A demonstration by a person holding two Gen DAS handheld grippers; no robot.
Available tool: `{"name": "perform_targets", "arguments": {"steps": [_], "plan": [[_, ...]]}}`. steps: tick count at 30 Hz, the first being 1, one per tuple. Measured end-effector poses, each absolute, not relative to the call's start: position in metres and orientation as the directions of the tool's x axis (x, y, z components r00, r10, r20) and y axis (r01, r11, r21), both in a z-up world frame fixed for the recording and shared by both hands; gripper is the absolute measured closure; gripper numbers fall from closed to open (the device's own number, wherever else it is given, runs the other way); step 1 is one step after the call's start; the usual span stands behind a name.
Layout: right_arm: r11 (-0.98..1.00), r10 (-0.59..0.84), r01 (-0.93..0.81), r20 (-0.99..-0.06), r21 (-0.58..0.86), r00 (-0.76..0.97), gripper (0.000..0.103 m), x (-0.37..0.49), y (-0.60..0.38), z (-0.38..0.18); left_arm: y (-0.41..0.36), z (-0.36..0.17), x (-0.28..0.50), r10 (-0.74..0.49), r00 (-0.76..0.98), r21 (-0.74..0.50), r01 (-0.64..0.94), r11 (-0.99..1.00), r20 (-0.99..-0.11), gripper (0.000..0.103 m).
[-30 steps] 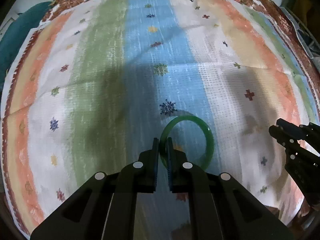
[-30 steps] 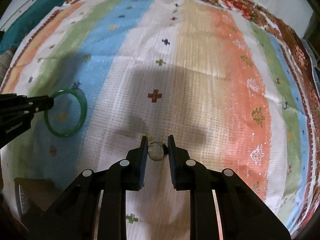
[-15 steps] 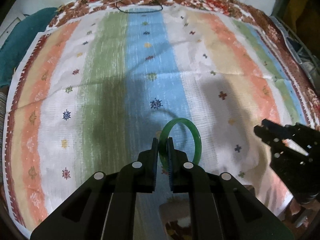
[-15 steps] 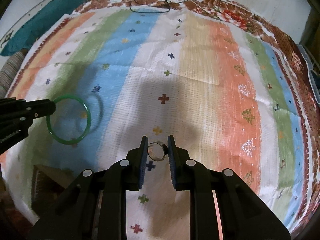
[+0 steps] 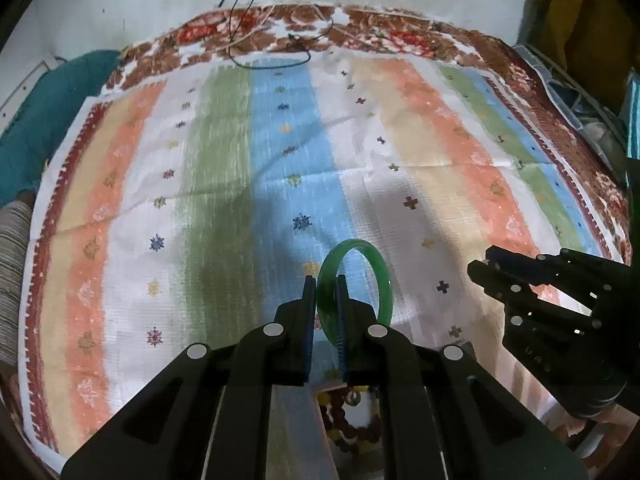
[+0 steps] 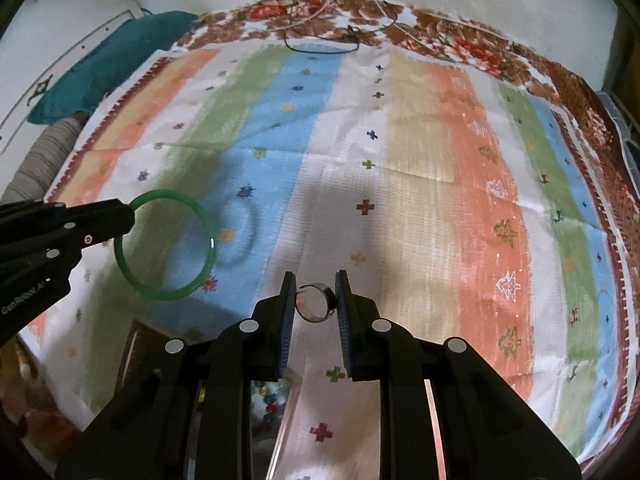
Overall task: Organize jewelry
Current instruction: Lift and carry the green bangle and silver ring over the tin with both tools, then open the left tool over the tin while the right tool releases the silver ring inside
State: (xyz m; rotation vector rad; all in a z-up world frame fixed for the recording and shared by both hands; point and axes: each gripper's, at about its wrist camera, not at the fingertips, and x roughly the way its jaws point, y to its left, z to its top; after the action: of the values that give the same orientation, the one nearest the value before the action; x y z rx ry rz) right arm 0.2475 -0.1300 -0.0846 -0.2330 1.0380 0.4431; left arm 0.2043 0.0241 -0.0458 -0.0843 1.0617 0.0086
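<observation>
Both pieces lifted, neither one stowed yet

The left gripper (image 5: 325, 280) is clamping the rim of the green bangle (image 5: 354, 286) between closed jaws and holding it clear of the striped cloth (image 5: 224, 168), while the right gripper (image 6: 316, 284) is pinching a small silver ring (image 6: 314, 303) across its band, also in the air. Beneath both grippers, at the near edge of the cloth, what looks like a clear-walled box with colored beads (image 5: 352, 420) inside is showing — probably where these pieces are headed, though its compartments are hidden. So the pick-up part is looking finished for these two items; the placing is still ahead. Farther out, a thin dark cord (image 6: 320, 46) is lying loose near the cloth's far border — possibly a necklace still waiting its turn.
</observation>
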Motion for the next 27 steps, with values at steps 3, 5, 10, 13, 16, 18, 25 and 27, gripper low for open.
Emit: {"name": "perform_targets", "arguments": {"steps": [3, 5, 10, 13, 16, 18, 25, 27], "plan": [[0.888, 0.263, -0.459, -0.859, 0.037, 0.440, 0.082, 0.239, -0.133, -0.077, 0.020, -0.038, 0.195, -0.044, 0.502, -0.073, -0.038, 0.997, -0.864, 0.094], [0.887, 0.276, -0.460, -0.851, 0.046, 0.447, 0.082, 0.234, -0.135, -0.072, 0.018, -0.033, 0.189, -0.053, 0.512, -0.081, -0.033, 0.996, -0.857, 0.094], [0.883, 0.304, -0.464, -0.834, 0.065, 0.461, 0.082, 0.220, -0.140, -0.063, 0.010, -0.022, 0.173, -0.069, 0.536, -0.091, -0.014, 0.996, -0.842, 0.094], [0.880, 0.319, -0.468, -0.825, 0.075, 0.466, 0.082, 0.212, -0.142, -0.059, 0.006, -0.018, 0.163, -0.080, 0.546, -0.101, -0.008, 0.995, -0.834, 0.094], [0.875, 0.334, -0.476, -0.818, 0.085, 0.468, 0.082, 0.201, -0.144, -0.055, 0.005, -0.014, 0.151, -0.088, 0.556, -0.110, -0.007, 0.994, -0.826, 0.094], [0.872, 0.342, -0.482, -0.815, 0.089, 0.468, 0.082, 0.194, -0.145, -0.054, 0.005, -0.013, 0.144, -0.092, 0.560, -0.116, -0.008, 0.993, -0.824, 0.094], [0.857, 0.360, -0.507, -0.812, 0.094, 0.459, 0.082, 0.173, -0.143, -0.053, 0.004, -0.011, 0.122, -0.087, 0.572, -0.117, -0.015, 0.993, -0.816, 0.094], [0.852, 0.364, -0.516, -0.809, 0.088, 0.461, 0.082, 0.167, -0.142, -0.053, 0.004, -0.011, 0.117, -0.079, 0.577, -0.109, -0.017, 0.994, -0.813, 0.094]]}}
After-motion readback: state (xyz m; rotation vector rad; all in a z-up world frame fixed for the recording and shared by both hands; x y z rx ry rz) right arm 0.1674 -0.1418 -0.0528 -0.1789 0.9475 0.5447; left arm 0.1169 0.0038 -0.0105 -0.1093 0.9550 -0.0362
